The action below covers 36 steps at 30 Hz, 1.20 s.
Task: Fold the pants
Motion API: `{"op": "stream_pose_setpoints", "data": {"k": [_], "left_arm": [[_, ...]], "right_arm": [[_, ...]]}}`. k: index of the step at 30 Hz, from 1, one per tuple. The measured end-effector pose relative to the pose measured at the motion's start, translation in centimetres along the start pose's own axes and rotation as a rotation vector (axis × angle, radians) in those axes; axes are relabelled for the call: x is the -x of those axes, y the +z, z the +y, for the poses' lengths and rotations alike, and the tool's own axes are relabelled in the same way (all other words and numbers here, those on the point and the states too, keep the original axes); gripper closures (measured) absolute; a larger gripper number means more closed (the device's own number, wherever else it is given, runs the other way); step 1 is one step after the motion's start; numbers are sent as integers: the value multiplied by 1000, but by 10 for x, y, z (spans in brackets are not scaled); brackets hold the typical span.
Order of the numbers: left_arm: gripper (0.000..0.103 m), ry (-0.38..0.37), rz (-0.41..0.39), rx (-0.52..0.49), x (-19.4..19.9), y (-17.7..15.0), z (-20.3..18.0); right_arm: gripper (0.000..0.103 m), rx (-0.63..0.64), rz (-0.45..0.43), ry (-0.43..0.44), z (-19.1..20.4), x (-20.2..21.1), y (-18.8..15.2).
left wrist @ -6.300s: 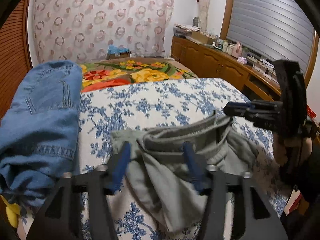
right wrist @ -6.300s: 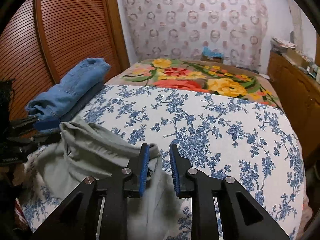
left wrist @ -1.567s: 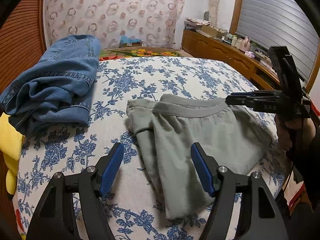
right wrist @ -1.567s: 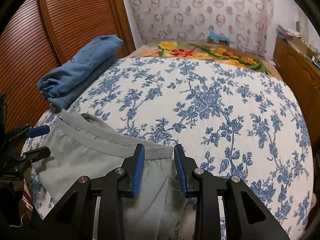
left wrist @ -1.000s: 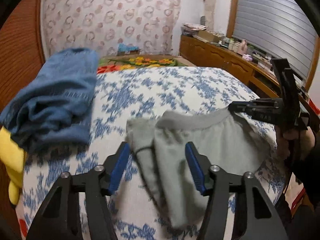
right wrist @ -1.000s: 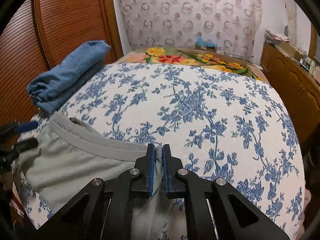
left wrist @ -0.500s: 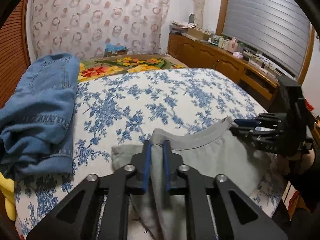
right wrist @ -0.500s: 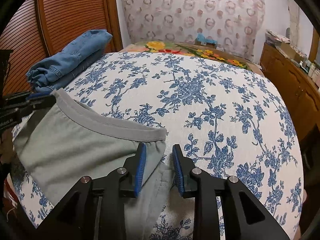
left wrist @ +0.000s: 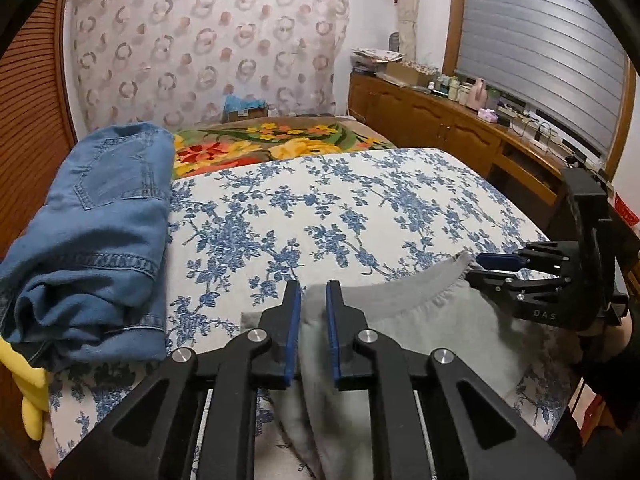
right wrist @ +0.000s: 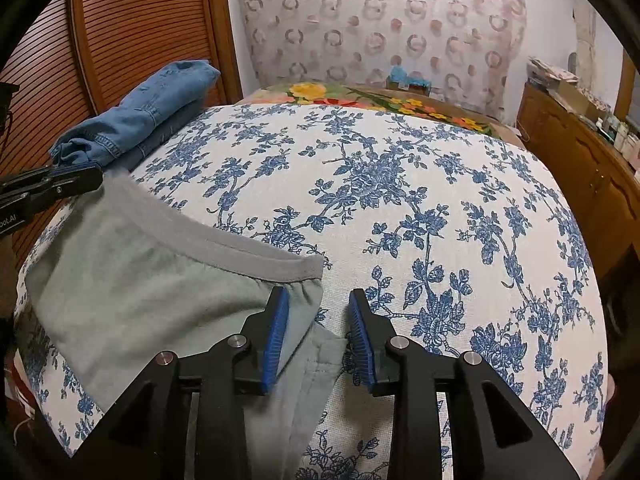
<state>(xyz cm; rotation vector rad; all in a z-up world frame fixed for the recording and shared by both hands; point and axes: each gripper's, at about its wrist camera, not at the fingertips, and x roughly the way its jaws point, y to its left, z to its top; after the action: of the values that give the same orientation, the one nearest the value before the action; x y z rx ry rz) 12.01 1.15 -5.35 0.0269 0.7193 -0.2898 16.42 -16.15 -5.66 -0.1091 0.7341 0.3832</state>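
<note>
Grey pants [left wrist: 420,320] are lying at the bed's [left wrist: 360,208] near edge; left gripper [left wrist: 310,320] is opening slightly around waistband cloth at six o'clock, right gripper [right wrist: 316,336] is opening—regrip its corner squarely first.

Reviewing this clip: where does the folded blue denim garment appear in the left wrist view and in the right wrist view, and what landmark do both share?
Left wrist view: the folded denim garment fills the left side, lying on the bed's left edge.
Right wrist view: it sits upper left, against the slatted wooden door.
Shared landmark: the grey pants' waistband, on the blue floral bedspread.
</note>
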Motion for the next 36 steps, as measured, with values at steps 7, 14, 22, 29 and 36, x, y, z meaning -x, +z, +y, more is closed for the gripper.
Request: {"op": "stream_pose_setpoints", "data": {"k": [7, 14, 22, 29, 36], "left_arm": [[42, -2, 5, 23, 1, -7, 4], [30, -7, 115, 37, -21, -28, 7], [30, 1, 134, 65, -27, -39, 13], [29, 12, 140, 61, -29, -41, 12], [28, 14, 144, 57, -30, -40, 11]], "right_arm": [[67, -14, 2, 8, -3, -1, 0], [67, -14, 3, 3, -3, -1, 0], [64, -14, 3, 0, -3, -1, 0], [63, -14, 3, -5, -3, -1, 0], [63, -25, -8, -17, -6, 3, -2]]}}
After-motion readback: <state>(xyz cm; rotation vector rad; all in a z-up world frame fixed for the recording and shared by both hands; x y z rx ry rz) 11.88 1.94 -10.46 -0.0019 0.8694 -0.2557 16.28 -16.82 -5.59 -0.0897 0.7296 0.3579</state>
